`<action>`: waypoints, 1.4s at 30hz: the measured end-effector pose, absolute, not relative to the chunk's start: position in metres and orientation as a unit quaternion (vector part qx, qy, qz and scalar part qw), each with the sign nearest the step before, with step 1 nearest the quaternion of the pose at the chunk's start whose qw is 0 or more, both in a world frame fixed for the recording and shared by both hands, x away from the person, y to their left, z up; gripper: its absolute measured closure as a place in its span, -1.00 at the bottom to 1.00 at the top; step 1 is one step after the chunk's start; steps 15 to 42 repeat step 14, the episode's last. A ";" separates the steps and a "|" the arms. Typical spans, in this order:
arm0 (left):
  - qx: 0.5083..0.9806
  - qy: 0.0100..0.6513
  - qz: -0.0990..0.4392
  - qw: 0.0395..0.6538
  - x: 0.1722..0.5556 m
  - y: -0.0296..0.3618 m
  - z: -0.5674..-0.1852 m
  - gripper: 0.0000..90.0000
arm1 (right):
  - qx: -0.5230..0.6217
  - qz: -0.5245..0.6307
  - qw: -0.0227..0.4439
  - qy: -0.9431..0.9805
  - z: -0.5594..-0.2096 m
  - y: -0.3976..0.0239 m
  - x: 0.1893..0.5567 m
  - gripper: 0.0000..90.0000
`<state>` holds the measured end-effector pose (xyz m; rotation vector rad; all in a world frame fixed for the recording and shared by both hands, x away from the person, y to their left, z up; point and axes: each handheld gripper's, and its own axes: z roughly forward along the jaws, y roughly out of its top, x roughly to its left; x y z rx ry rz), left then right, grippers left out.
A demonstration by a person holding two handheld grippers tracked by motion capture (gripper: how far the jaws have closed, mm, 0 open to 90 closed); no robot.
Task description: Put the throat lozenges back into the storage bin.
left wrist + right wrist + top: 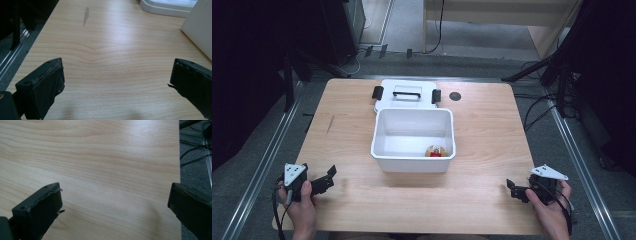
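A white plastic bin (413, 160) stands open in the middle of the wooden table (482, 150). Inside it, at the near right corner, lies a small red and tan object (436, 151). Behind the bin rests its white lid (406, 94) with a handle and two black latches. My left gripper (328, 179) is held at the near left of the table, open and empty, its jaws wide apart (116, 82). At the near right, my right gripper (513, 189) is open too, with bare wood between its jaws (115, 205).
A small dark round mark (455, 96) sits on the table right of the lid. A grey smudge (86, 15) marks the wood at the far left. Metal rails and cables run along the floor on both sides of the table.
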<state>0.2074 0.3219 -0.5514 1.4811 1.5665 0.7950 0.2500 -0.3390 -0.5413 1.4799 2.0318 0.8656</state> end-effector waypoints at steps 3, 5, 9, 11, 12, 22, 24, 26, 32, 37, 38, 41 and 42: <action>0.588 0.622 0.316 0.409 0.207 0.322 -0.551 -1.00 | 0.548 0.323 0.243 0.733 -0.545 -0.343 0.245 -1.00; 0.588 0.622 0.316 0.409 0.207 0.322 -0.551 -1.00 | 0.553 0.330 0.250 0.723 -0.546 -0.345 0.242 -1.00; 0.588 0.622 0.315 0.409 0.208 0.322 -0.551 -1.00 | 0.561 0.361 0.272 0.693 -0.546 -0.347 0.234 -1.00; 0.588 0.622 0.315 0.409 0.208 0.322 -0.551 -1.00 | 0.564 0.368 0.281 0.684 -0.548 -0.348 0.232 -1.00; 0.588 0.622 0.315 0.409 0.208 0.322 -0.551 -1.00 | 0.567 0.370 0.284 0.679 -0.547 -0.348 0.231 -1.00; 0.589 0.622 0.315 0.409 0.208 0.322 -0.551 -1.00 | 0.561 0.384 0.288 0.675 -0.547 -0.350 0.229 -1.00; 0.589 0.622 0.315 0.409 0.208 0.322 -0.551 -1.00 | 0.561 0.384 0.288 0.675 -0.547 -0.350 0.229 -1.00; 0.589 0.622 0.315 0.409 0.208 0.322 -0.551 -1.00 | 0.561 0.384 0.288 0.675 -0.547 -0.350 0.229 -1.00; 0.589 0.622 0.315 0.409 0.208 0.322 -0.551 -1.00 | 0.561 0.384 0.288 0.675 -0.547 -0.350 0.229 -1.00; 0.589 0.622 0.315 0.409 0.208 0.322 -0.551 -1.00 | 0.561 0.384 0.288 0.675 -0.547 -0.350 0.229 -1.00; 0.589 0.622 0.315 0.409 0.208 0.322 -0.551 -1.00 | 0.561 0.384 0.288 0.675 -0.547 -0.350 0.229 -1.00; 0.589 0.622 0.315 0.409 0.208 0.322 -0.551 -1.00 | 0.561 0.384 0.288 0.675 -0.547 -0.350 0.229 -1.00; 0.589 0.622 0.315 0.409 0.208 0.322 -0.551 -1.00 | 0.561 0.384 0.288 0.675 -0.547 -0.350 0.229 -1.00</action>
